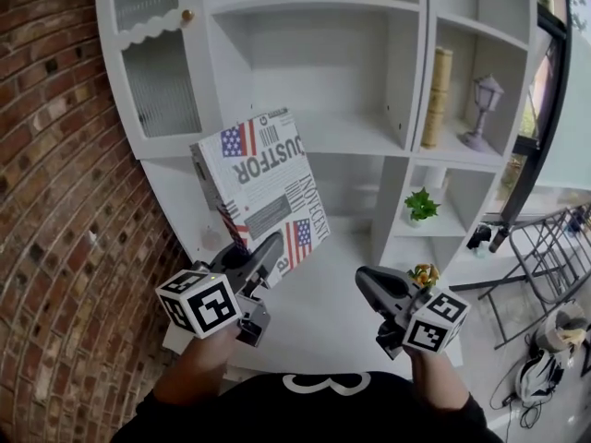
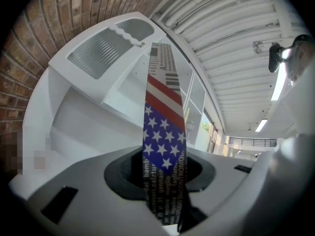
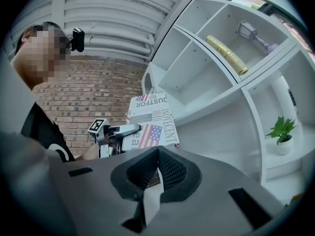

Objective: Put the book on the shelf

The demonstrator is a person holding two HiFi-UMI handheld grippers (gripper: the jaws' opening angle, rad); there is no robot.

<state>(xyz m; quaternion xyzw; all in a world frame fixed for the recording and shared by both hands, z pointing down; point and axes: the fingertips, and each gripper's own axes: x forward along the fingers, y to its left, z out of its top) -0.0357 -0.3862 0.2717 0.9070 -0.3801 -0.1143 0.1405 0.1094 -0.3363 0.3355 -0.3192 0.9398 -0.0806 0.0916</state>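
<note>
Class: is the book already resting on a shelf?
No, the left gripper holds the book in the air in front of the white shelving.

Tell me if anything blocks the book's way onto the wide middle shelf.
Nothing visible does. The book, clamped in the left gripper, hangs before that shelf; the gold book and lamp stand one bay over.

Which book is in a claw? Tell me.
The flag-printed book, clamped in the left claw; the tan book stands upright on the shelf.
</note>
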